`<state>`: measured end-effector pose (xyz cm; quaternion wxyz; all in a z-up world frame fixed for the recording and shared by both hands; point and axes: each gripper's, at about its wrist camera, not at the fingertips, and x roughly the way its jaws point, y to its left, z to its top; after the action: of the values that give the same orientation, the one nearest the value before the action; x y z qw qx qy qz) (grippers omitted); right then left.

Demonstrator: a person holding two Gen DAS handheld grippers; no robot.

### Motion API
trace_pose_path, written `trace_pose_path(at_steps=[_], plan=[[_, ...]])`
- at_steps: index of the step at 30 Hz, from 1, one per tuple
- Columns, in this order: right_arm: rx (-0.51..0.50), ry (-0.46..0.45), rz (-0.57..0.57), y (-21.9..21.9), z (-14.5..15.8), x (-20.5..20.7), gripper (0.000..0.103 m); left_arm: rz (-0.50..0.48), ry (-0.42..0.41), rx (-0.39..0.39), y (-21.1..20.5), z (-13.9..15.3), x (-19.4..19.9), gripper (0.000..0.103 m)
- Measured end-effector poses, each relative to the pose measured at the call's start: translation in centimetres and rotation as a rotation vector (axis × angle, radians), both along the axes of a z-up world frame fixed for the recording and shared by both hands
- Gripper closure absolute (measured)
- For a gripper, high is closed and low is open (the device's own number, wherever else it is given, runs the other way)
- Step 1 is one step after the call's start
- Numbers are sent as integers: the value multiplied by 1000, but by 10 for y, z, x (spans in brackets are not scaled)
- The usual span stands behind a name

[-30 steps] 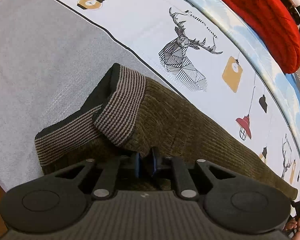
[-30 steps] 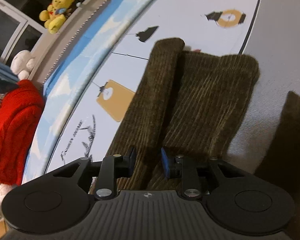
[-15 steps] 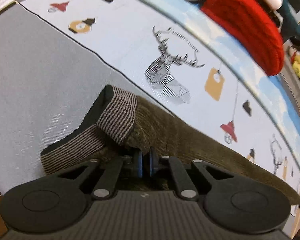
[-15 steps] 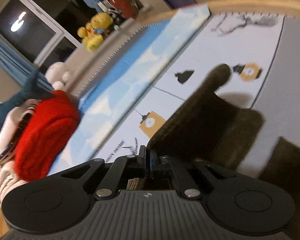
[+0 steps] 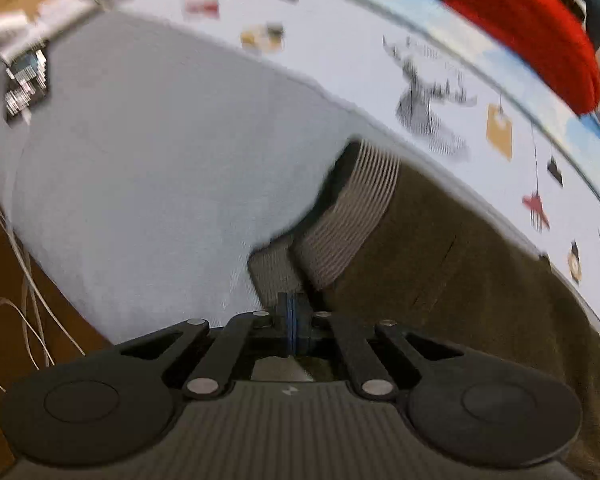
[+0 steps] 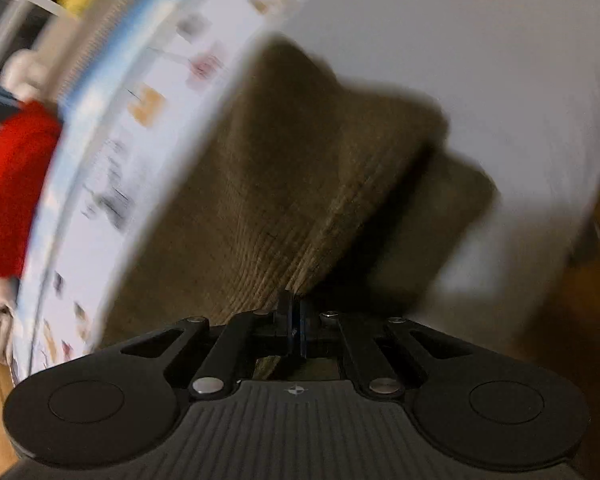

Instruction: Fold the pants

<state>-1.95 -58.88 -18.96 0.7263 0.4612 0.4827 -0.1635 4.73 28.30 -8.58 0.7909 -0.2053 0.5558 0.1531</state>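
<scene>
The writing by the deer picture [image 5: 428, 100] is too blurry to read. The pants [image 5: 460, 264] are brown and ribbed, with a stripy gray waistband [image 5: 352, 220]. They lie on the gray sheet [image 5: 148, 168], just below the deer. The left gripper [image 5: 293, 312] is pinched tight on the waistband. The right gripper [image 6: 294, 316] is pinched tight on the pants' brown cloth and holds it up.

I see grey bedspread [image 5: 148, 184], its white printed border [image 5: 340, 60], red knit heap [image 5: 528, 36], wood floor [image 5: 4, 300] with white cables [image 5: 24, 280].
</scene>
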Motion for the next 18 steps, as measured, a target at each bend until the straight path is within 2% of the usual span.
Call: trace_pose_path(at_steps=[2,3,5,6,7,10,13,16,18], plan=[[7,-35,10,-9,-2,-3,99,52,-12,-118,8,-8,-2,101],[-17,-47,4,-15,-1,-3,95,68,-25,-159,10,-10,-2,95],[-46,-55,-66,-27,0,-7,95,71,-41,-207,8,-11,0,76],[-32,-62,-108,-35,-2,-8,94,62,-44,-220,5,-12,1,61],[-6,-69,-151,-43,-6,-10,92,47,-42,-234,1,-14,6,53],[28,-51,-209,-54,-18,-10,84,23,-23,-233,-7,-19,15,45],[-11,-1,-240,-59,-28,-12,84,52,7,-214,-4,-27,20,45],[-2,-3,-271,-64,-31,-12,84,86,-1,-229,3,-30,24,45],[-30,8,-277,-66,-29,-11,84,99,2,-223,5,-33,27,45]])
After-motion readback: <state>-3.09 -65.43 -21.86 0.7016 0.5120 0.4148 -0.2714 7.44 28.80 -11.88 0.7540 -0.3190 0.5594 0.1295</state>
